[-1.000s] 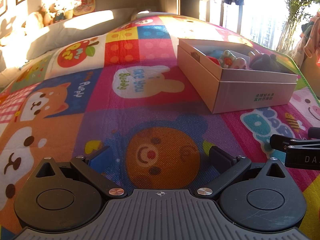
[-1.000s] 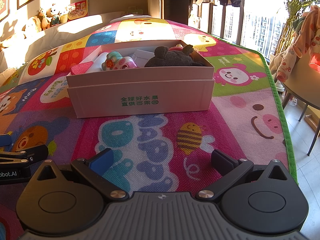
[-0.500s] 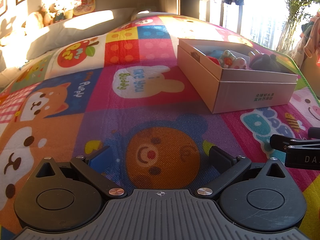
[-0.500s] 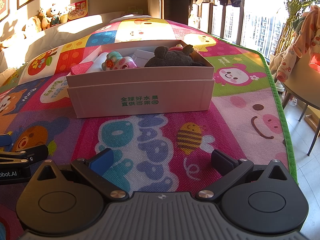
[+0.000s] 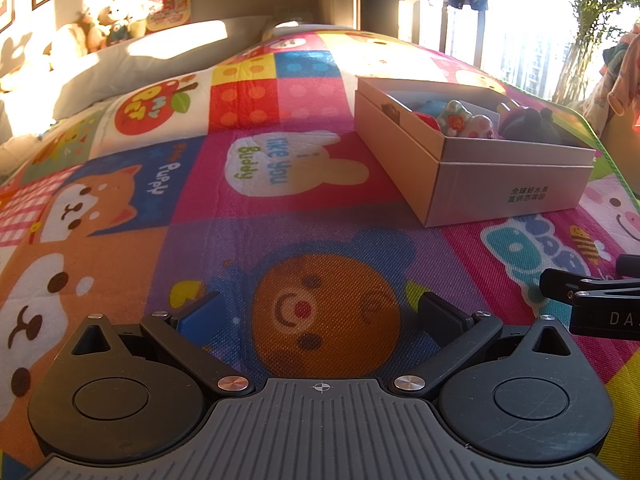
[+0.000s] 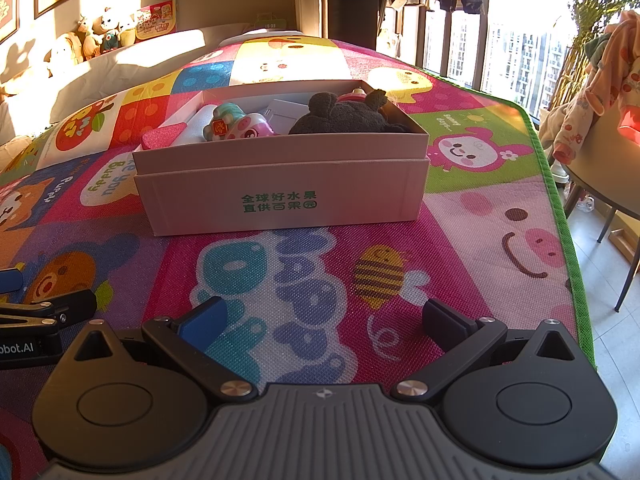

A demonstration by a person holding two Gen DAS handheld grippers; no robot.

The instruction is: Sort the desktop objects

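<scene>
A pale cardboard box point(image 6: 280, 196) with green print stands on the colourful play mat point(image 6: 320, 280); it also shows in the left wrist view point(image 5: 492, 188) at the right. Inside lie a pastel pig toy point(image 6: 236, 128), a dark plush point(image 6: 344, 116), a pink block point(image 6: 162, 138) and a white card point(image 6: 286, 112). My right gripper point(image 6: 324, 316) is open and empty, low over the mat in front of the box. My left gripper point(image 5: 324, 312) is open and empty over the orange bear print, left of the box.
The mat's green edge point(image 6: 560, 208) runs along the right, with floor and a round table point(image 6: 600, 168) beyond. Pillows and plush toys point(image 5: 104, 20) sit at the back left. Each gripper shows at the side of the other's view point(image 5: 592, 300) point(image 6: 36, 320).
</scene>
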